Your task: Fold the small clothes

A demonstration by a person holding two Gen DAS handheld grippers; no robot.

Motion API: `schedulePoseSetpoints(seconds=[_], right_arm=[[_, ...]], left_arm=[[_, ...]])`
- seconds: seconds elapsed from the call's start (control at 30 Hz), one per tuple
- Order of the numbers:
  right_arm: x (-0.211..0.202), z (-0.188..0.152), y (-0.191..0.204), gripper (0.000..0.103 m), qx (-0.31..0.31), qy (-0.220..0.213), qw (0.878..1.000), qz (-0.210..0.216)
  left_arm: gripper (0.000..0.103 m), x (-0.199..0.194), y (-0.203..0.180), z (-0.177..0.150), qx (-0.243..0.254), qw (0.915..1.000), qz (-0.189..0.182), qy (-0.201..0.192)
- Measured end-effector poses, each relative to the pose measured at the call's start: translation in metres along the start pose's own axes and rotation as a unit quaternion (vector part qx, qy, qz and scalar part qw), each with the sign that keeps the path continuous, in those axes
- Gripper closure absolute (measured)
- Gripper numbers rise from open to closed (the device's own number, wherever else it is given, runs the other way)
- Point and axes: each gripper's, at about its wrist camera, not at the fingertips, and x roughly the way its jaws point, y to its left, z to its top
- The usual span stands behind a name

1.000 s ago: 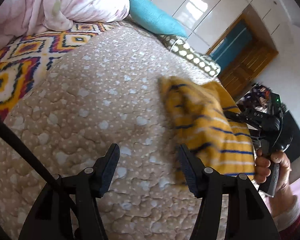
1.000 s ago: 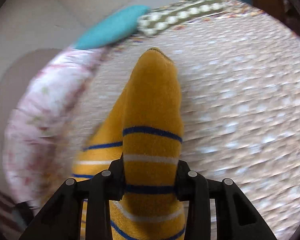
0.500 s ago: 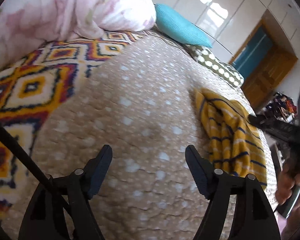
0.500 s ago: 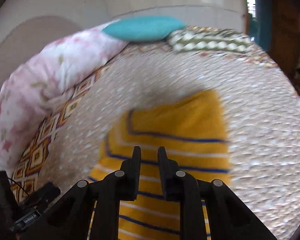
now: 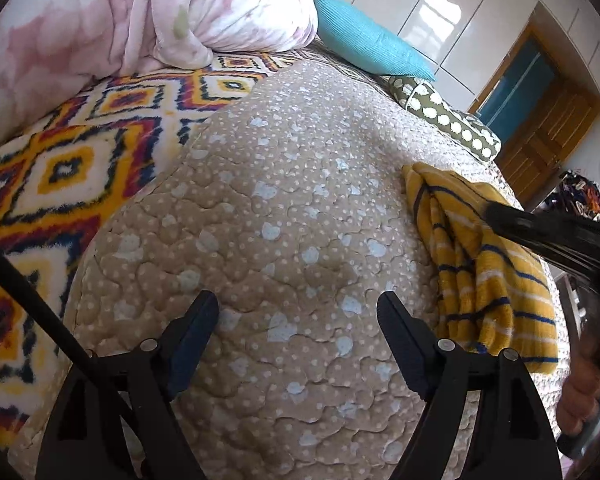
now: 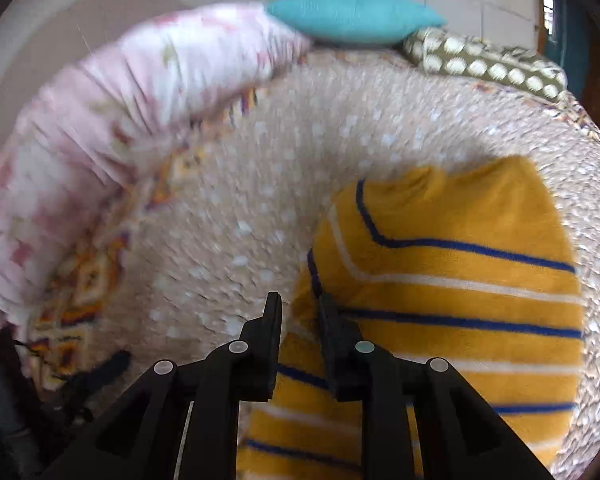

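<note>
Garment: your mustard-yellow knit piece [image 6: 452, 280] with blue and white stripes lies on the beige quilted cover [image 5: 292, 216], bunched into ridges along its left edge, flatter toward the right.
Place: it sits on the cover's right side, below the olive spotted pillow [image 5: 444, 120]; the teal cushion [image 5: 372, 50], the pink floral duvet [image 5: 140, 20] and the diamond-patterned blanket [image 5: 72, 168] lie farther off to the left.
Right gripper [image 6: 298, 308]: your fingers stand close together with a narrow gap; they hang over the garment's left edge, and you cannot tell from the blurred view whether they pinch any fabric.
Left gripper [image 5: 298, 312]: your fingers are wide apart, having just been opening, with only bare quilt between them; the garment lies just right of the right finger.
Hands: your right hand [image 5: 584, 392] grips the handle at the lower right edge; both grippers tilt down toward the bed.
</note>
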Motion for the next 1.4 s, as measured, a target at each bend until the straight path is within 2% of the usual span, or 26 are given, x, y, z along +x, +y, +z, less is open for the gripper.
schedulePoseSetpoints(seconds=[0.1,0.2,0.27,0.3,0.43,0.6,0.7,0.8,0.83,0.93,1.0,1.03,1.13,1.23,1.4], right_arm=[[-0.026,-0.023,0.001,0.081,-0.011,-0.003,1.0,0.014],[-0.019,-0.054,0.001,0.081,-0.016,0.037,0.999,0.027],[0.004,-0.08,0.0,0.081,-0.018,0.088,0.995,0.031],[0.005,-0.087,0.001,0.081,-0.022,0.086,0.996,0.028],[-0.035,-0.108,-0.004,0.081,-0.013,0.043,0.997,0.055],[-0.097,-0.116,-0.048,0.081,0.012,-0.062,0.998,-0.016],[-0.095,-0.112,-0.085,0.081,0.064,-0.061,0.996,-0.012],[-0.065,-0.125,-0.115,0.082,0.105,-0.011,0.994,0.007],[-0.064,-0.134,-0.121,0.082,0.12,-0.018,0.992,0.027],[-0.077,-0.147,-0.123,0.082,0.12,-0.029,0.992,0.036],[-0.083,-0.158,-0.124,0.081,0.113,-0.025,0.993,0.03],[-0.085,-0.166,-0.125,0.077,0.106,-0.019,0.994,0.016],[-0.102,-0.191,-0.132,0.077,0.093,-0.045,0.995,-0.014],[-0.122,-0.213,-0.141,0.077,0.099,-0.066,0.993,-0.021],[-0.138,-0.238,-0.159,0.077,0.128,-0.097,0.987,0.013]], left_arm=[[0.022,0.002,-0.001,0.0,0.002,1.0,0.004,0.002],[0.02,0.003,-0.004,-0.001,0.015,0.9998,0.014,0.0],[0.019,0.004,-0.005,-0.003,0.023,0.9996,0.017,-0.001],[0.018,0.004,-0.006,-0.004,0.026,0.9995,0.019,-0.002],[0.015,0.004,-0.005,-0.005,0.027,0.9996,0.013,-0.002],[0.008,0.011,-0.015,-0.008,0.055,0.9979,0.033,0.003],[0.005,0.014,-0.019,-0.009,0.068,0.9968,0.042,0.006],[0.003,0.015,-0.019,-0.009,0.067,0.997,0.037,0.009],[0.002,0.016,-0.019,-0.009,0.068,0.997,0.036,0.011],[0.001,0.018,-0.021,-0.009,0.075,0.9963,0.039,0.016],[0.001,0.02,-0.024,-0.009,0.081,0.9954,0.047,0.02],[0.001,0.022,-0.027,-0.01,0.089,0.9943,0.055,0.024],[0.0,0.028,-0.036,-0.01,0.115,0.9892,0.083,0.039],[0.0,0.035,-0.043,-0.009,0.135,0.9835,0.11,0.049],[0.0,0.038,-0.045,-0.007,0.136,0.9818,0.121,0.055]])
